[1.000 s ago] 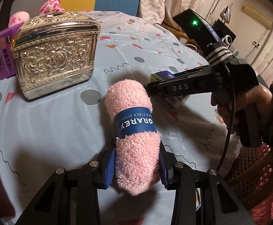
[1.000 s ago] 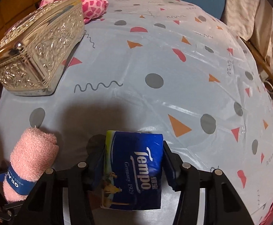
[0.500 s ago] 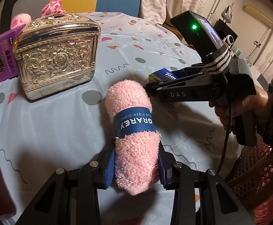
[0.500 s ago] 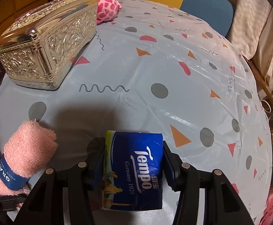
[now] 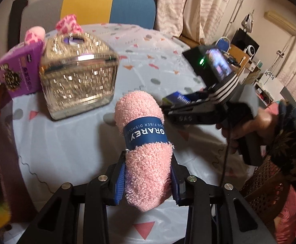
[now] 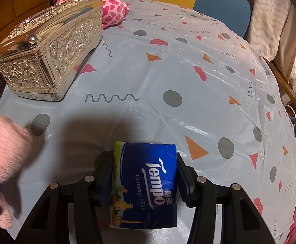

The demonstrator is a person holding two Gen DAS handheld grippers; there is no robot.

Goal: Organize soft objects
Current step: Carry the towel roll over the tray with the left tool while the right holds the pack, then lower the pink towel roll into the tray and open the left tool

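Worktop [image 6: 168,77]: we see a pale patterned cloth; the ornate metal box [image 6: 50,48] stands at far left.
Left hand-held gripper [image 5: 148,181]: clamped on the pink rolled dishcloth [image 5: 145,142]; held by its near end, clear of the cloth.
Right hand-held gripper [image 6: 145,183]: pads squeezing the Tempo tissue pack [image 6: 145,183] across its sides; we judge both are ready for sorting.

Pink rolled towel [image 5: 145,142], blue tissue pack [image 6: 145,185]; apparently lifted.
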